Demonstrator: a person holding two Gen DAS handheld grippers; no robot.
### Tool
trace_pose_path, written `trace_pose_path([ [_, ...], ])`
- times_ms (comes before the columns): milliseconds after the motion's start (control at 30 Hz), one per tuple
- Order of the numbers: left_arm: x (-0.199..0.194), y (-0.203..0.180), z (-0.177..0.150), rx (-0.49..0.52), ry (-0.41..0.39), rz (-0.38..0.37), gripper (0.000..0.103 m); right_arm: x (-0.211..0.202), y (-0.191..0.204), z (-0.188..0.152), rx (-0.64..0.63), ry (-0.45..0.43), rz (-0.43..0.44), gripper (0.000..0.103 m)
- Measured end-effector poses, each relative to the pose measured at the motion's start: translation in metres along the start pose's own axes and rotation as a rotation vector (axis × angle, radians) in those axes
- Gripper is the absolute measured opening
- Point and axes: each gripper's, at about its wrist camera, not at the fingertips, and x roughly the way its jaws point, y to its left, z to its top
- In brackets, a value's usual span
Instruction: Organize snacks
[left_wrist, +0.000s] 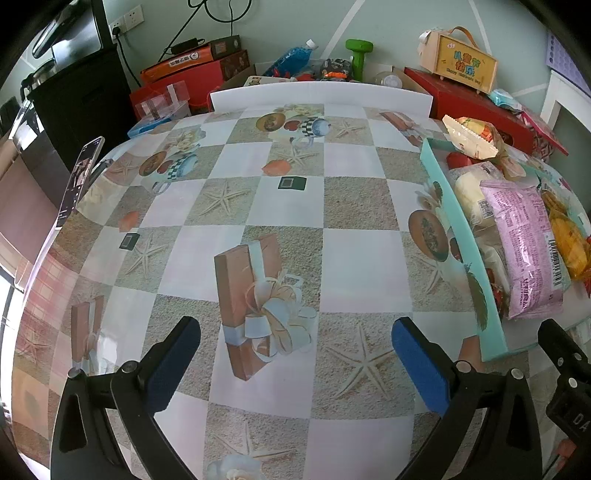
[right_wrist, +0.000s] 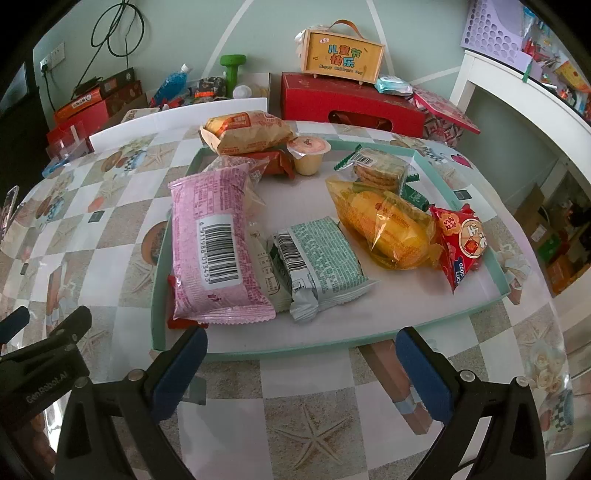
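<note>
Right wrist view looks along the right gripper, whose blue-padded jaws stand wide apart with nothing between them. Straight ahead of those jaws, just past their tips, lies the tray, a shallow mint-rimmed box holding the snacks. Ahead of the left jaw, nearest to it, the pink pack lies barcode-up, resting over other packets. Between the jaw lines sits the green pack, also barcode-up and touching a pale packet beside the pink one. Ahead of the right jaw lies the yellow bag, with the red pouch just beyond it to the right, against the tray's right rim. Farther out, the crackers lie behind the yellow bag, the jelly cup stands upright near the tray's far side, and the orange bag rests on top of a red packet at the far left corner.

Left wrist view shows the left gripper with its jaws equally wide and holding nothing, over the bare checked tablecloth. The tray sits off to the right of the right jaw, its near corner just beside that jaw's tip, with the pink pack lying inside. Part of the right gripper shows at the far right edge.

Beyond the table stand a red box, a wooden case on top of it, and a green dumbbell.
</note>
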Motion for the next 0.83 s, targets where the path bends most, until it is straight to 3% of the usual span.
trace_pose_path([
  [833, 0.0024, 0.0000, -0.0015, 0.005, 0.016, 0.007, 0.103, 0.0020, 0.0023, -0.0009, -0.006, 0.011, 0.000, 0.103],
])
